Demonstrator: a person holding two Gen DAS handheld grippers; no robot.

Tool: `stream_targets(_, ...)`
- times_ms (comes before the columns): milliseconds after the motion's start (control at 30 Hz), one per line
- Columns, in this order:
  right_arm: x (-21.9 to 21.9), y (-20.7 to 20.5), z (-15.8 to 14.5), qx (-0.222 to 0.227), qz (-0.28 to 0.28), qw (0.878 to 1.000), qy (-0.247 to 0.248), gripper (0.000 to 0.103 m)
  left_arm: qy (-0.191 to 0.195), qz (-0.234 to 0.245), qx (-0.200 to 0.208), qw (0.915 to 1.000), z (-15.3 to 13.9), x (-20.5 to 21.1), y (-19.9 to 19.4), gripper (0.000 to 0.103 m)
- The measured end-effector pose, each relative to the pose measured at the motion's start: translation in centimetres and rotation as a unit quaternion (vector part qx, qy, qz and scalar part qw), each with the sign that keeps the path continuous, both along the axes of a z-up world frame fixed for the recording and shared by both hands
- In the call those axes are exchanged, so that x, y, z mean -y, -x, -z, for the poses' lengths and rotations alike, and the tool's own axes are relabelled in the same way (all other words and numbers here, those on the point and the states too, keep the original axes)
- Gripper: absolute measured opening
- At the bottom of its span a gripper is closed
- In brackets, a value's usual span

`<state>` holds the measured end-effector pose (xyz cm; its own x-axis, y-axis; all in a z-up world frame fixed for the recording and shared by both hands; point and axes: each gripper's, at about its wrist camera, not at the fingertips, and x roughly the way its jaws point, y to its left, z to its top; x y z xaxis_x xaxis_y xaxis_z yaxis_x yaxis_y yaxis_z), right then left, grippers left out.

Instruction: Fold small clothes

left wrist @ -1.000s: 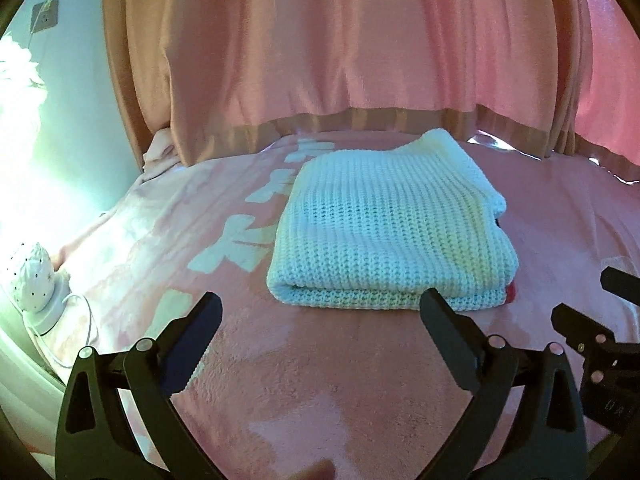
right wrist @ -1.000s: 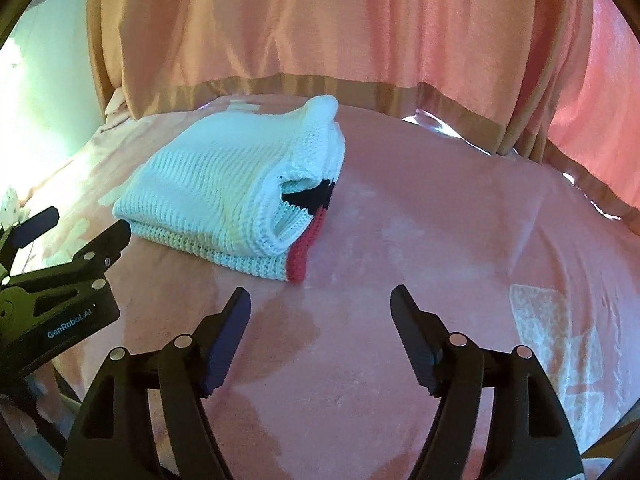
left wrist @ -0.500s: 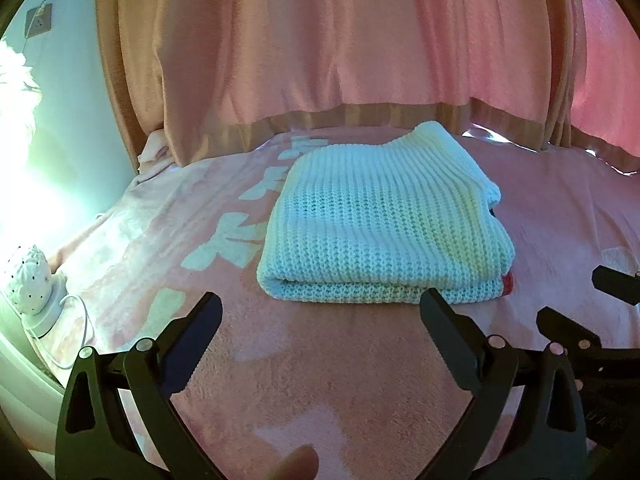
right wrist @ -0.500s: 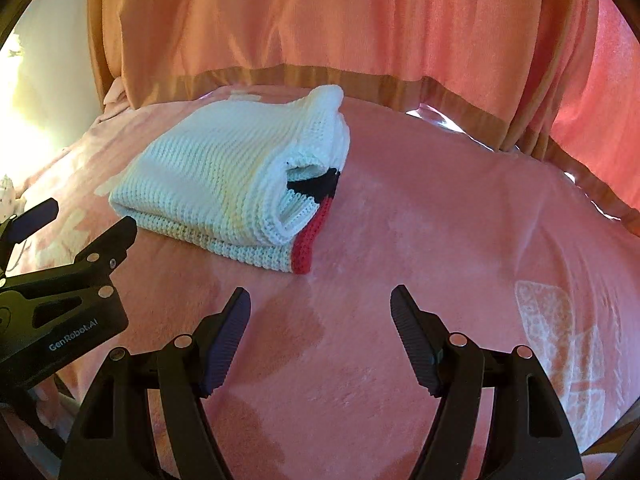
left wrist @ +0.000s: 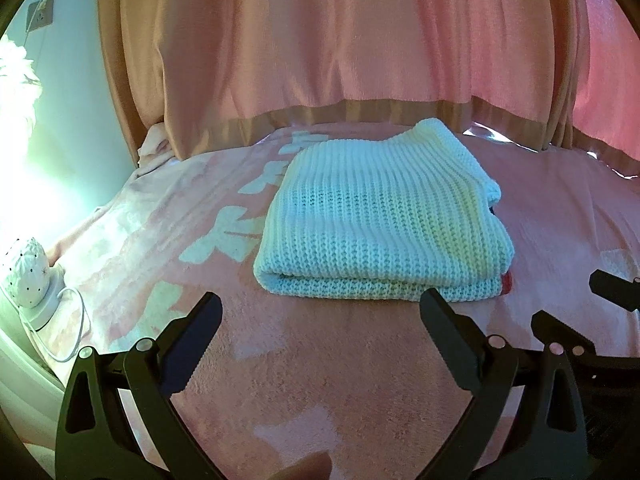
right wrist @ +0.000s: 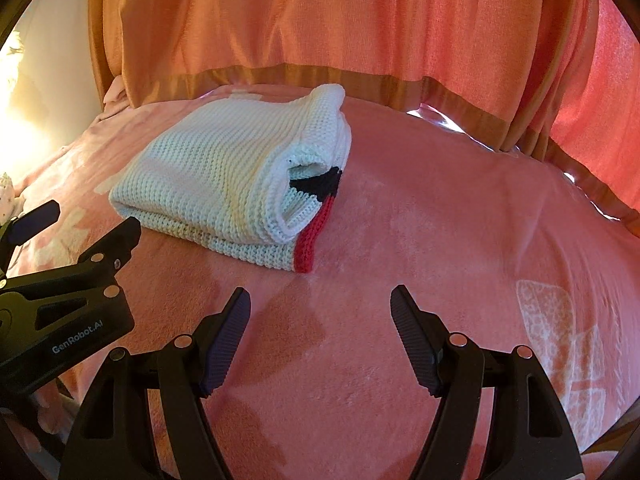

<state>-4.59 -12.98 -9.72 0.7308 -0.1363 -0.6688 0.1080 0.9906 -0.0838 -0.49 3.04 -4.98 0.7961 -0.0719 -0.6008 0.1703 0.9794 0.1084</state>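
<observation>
A white knitted sweater (left wrist: 380, 220) lies folded in a neat rectangle on the pink blanket (left wrist: 320, 380). In the right wrist view the sweater (right wrist: 224, 184) shows a red hem strip and a black patch at its right end. My left gripper (left wrist: 320, 336) is open and empty, just in front of the sweater's near edge, not touching it. My right gripper (right wrist: 320, 328) is open and empty, in front of and to the right of the sweater. The left gripper also shows in the right wrist view (right wrist: 76, 264), and the right gripper in the left wrist view (left wrist: 592, 320).
Pink and orange curtains (left wrist: 340, 40) hang behind the bed. A white dotted lamp (left wrist: 28, 272) with a cord stands at the bed's left edge. A wall socket (left wrist: 40, 16) sits on the left wall. White patterns mark the blanket on the right (right wrist: 560, 332).
Both grippers have drawn back a little from the folded sweater and risen slightly. The sweater has not moved. Both stay open.
</observation>
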Motion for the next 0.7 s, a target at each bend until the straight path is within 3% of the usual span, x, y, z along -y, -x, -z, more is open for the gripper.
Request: stream_targets(700, 0.17, -0.11, 0.03, 0.004, 0.003, 1.0, -0.002, 0.07, -0.019, -0.002, 0.004, 0.9998, 0.29, 0.44, 0.31, 0.097)
